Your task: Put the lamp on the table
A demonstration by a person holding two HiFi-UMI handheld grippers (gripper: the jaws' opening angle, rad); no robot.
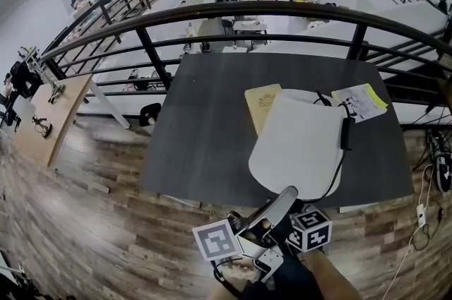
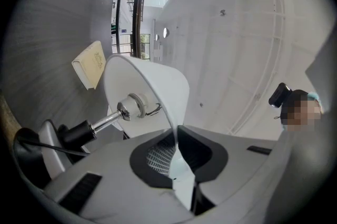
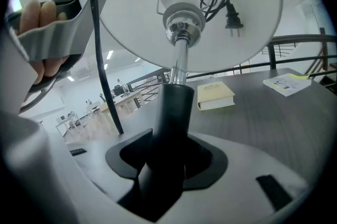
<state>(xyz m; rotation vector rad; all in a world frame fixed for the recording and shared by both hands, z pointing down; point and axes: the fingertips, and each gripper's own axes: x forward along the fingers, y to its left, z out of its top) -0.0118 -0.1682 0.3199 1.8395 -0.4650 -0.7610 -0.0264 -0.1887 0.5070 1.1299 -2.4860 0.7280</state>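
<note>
Lamp point(image 1: 296, 143) hangs tilted over table point(image 1: 205, 122) near edge: my right gripper point(image 3: 164, 162) clamps stiff black stem point(image 3: 172, 107), left gripper point(image 2: 176, 162) pinches thin shade point(image 2: 158, 80) rim; judged light, top-heavy, shade prob. fragile, so carry wt by stem.

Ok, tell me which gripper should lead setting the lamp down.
Right. The right gripper is clamped on the lamp's black stem, so it can probably steer it onto the table. The left gripper only pinches the thin shade rim.
</note>
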